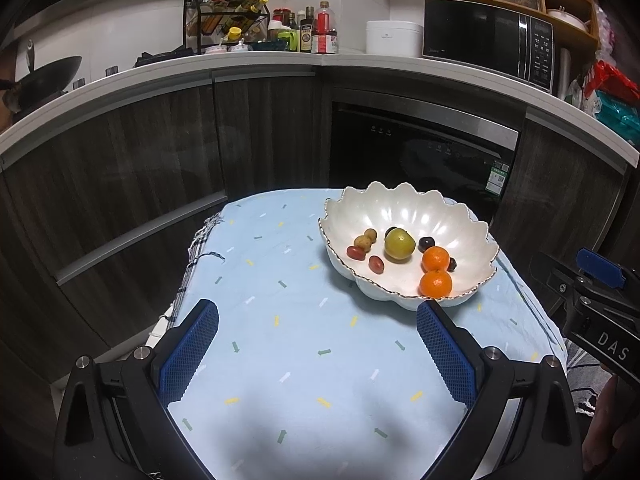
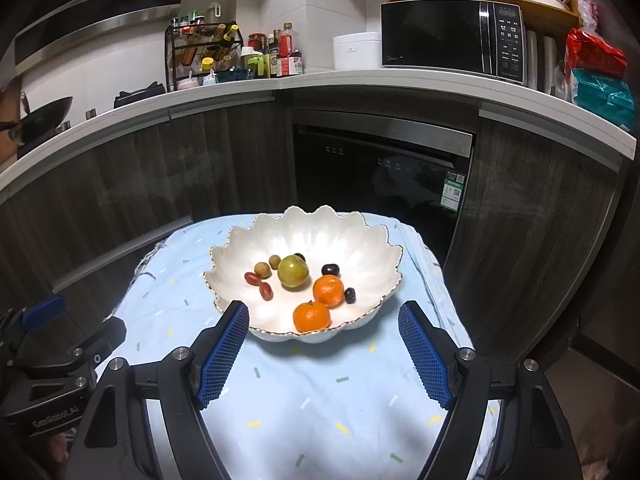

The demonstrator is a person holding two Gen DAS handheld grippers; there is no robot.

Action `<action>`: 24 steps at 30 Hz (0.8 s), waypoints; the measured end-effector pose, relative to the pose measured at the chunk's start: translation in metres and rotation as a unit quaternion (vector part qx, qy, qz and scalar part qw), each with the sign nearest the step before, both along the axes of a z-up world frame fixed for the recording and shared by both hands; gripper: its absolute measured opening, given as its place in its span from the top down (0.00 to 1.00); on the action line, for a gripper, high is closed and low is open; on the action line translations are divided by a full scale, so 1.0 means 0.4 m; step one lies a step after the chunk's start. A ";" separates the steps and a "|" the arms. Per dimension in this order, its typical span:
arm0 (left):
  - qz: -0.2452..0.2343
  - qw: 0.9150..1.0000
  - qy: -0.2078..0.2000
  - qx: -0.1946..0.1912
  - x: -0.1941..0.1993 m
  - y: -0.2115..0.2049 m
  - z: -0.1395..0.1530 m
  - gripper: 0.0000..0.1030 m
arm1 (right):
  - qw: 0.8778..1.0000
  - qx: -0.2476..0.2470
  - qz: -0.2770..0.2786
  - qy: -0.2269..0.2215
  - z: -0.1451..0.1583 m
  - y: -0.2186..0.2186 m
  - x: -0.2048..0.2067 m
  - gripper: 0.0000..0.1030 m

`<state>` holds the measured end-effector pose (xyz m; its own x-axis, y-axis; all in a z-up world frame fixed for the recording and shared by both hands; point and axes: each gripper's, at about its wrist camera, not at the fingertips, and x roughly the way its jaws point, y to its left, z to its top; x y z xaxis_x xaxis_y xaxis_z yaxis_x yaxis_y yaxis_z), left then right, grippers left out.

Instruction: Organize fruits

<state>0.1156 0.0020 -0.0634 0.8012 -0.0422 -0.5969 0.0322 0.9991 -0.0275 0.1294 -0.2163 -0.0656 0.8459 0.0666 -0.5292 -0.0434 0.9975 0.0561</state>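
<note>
**All fruit in the scalloped bowl, both grippers empty**

The white scalloped bowl (image 2: 304,236) sits on a pale blue cloth (image 2: 320,400) covering a small table, toward its far end. Every fruit in sight lies inside it. In the right wrist view a yellow-green fruit (image 2: 294,272) rests near the bowl's centre. Two small red tomatoes (image 2: 260,284) lie at its 9 o'clock, and two small brown round fruits (image 2: 267,264) at about 10 o'clock. Two mandarins (image 2: 320,304) sit at 5 o'clock — the nearer one close to the front rim. Dark grapes (image 2: 330,269) lie at 3 o'clock, one beside the farther mandarin; another peeks from behind the green fruit.

The right gripper (image 2: 322,352) is spread wide with nothing between its blue pads, hovering just short of the bowl's near rim. The left gripper (image 1: 316,344) is also released and empty — over bare cloth, with the bowl at its 1 o'clock.
</note>
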 end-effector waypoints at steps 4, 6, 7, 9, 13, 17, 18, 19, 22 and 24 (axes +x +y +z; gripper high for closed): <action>0.002 1.000 0.000 0.000 0.000 0.002 0.001 0.02 | 1.000 0.000 0.000 0.003 -0.003 -0.002 0.001 0.24; 0.003 1.000 -0.001 0.002 -0.001 0.003 0.001 0.00 | 1.000 0.000 0.000 0.002 -0.003 -0.002 0.001 0.24; 0.003 1.000 -0.002 0.002 -0.001 0.003 0.002 0.00 | 1.000 0.001 0.000 0.002 -0.003 -0.002 0.001 0.24; 0.004 1.000 -0.002 0.003 -0.001 0.004 0.003 0.00 | 1.000 0.001 -0.001 0.001 -0.004 -0.003 0.001 0.24; 0.007 1.000 -0.004 0.006 -0.002 0.004 0.005 0.00 | 1.000 0.001 -0.001 0.002 -0.005 -0.005 0.001 0.24; 0.009 1.000 -0.002 0.007 -0.001 0.003 0.004 0.00 | 1.000 0.001 -0.001 0.003 -0.006 -0.005 0.000 0.24; 0.008 1.000 -0.001 0.007 -0.001 0.002 0.003 0.00 | 1.000 0.002 -0.001 0.003 -0.006 -0.007 0.000 0.24; 0.008 1.000 0.001 0.007 0.000 0.002 0.003 0.00 | 1.000 0.002 -0.001 0.003 -0.007 -0.009 0.000 0.24; 0.007 1.000 0.007 0.005 0.003 0.000 0.000 0.00 | 1.000 0.003 0.000 0.006 -0.011 -0.013 0.003 0.24; 0.008 1.000 0.007 0.008 0.002 -0.002 -0.001 0.00 | 1.000 0.005 -0.001 0.008 -0.015 -0.016 0.004 0.24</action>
<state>0.1164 0.0013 -0.0639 0.7929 -0.0195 -0.6091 0.0151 0.9998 -0.0124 0.1312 -0.2227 -0.0715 0.8369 0.0707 -0.5427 -0.0405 0.9969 0.0674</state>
